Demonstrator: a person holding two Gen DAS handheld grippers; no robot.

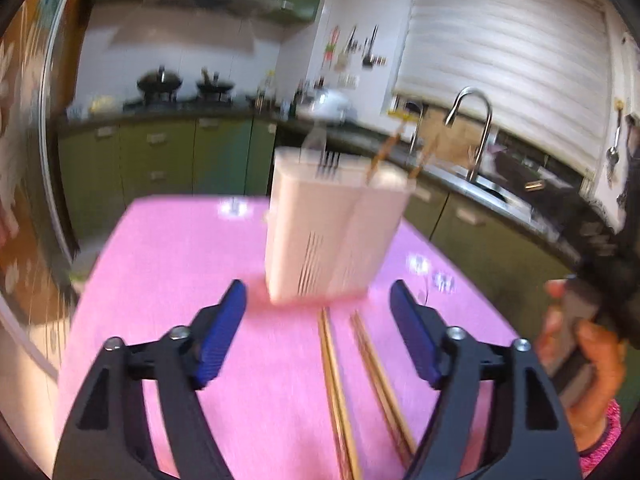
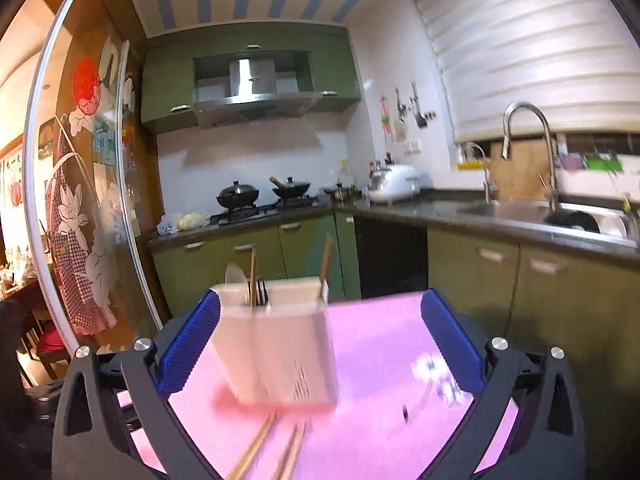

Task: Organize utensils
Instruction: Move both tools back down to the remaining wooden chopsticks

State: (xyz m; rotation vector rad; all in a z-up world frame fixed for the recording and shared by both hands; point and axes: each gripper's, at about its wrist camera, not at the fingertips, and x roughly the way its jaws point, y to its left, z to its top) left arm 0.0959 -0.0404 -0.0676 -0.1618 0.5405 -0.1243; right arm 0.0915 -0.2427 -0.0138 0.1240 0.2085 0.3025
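On the pink tabletop [image 1: 180,280] chopsticks [image 1: 336,380] await the white holder [image 1: 332,236]; left tongs [image 1: 318,332] and right tongs [image 2: 320,340] gape empty, probably to grab them.

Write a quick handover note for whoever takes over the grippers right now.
Left gripper: open, holding nothing.
Right gripper: open, holding nothing.
White utensil holder stands on the pink table; fork tines and some chopsticks already stick out of it.
Two pairs of chopsticks lie flat on the table in front of the holder.
Left to do: pick those up and drop them in the holder.
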